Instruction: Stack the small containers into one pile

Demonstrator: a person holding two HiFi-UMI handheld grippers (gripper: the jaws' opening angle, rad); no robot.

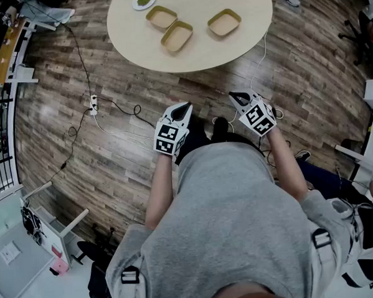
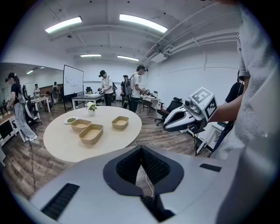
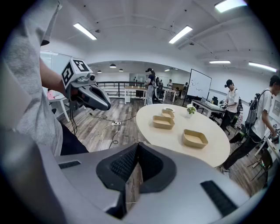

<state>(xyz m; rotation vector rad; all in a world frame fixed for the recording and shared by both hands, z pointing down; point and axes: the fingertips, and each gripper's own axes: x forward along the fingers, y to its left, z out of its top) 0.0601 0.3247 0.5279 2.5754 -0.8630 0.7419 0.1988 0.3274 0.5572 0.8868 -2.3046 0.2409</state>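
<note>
While left gripper and right gripper hang closed, empty, three tan rectangular paper containers sit mouth-up on round beige table, long axes slanting up-right in head view.

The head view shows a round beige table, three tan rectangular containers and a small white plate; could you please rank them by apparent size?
1. The round beige table, by far the largest.
2. The three tan rectangular containers, left, middle, right: too alike to rank.
3. The small white plate, smallest.
</note>
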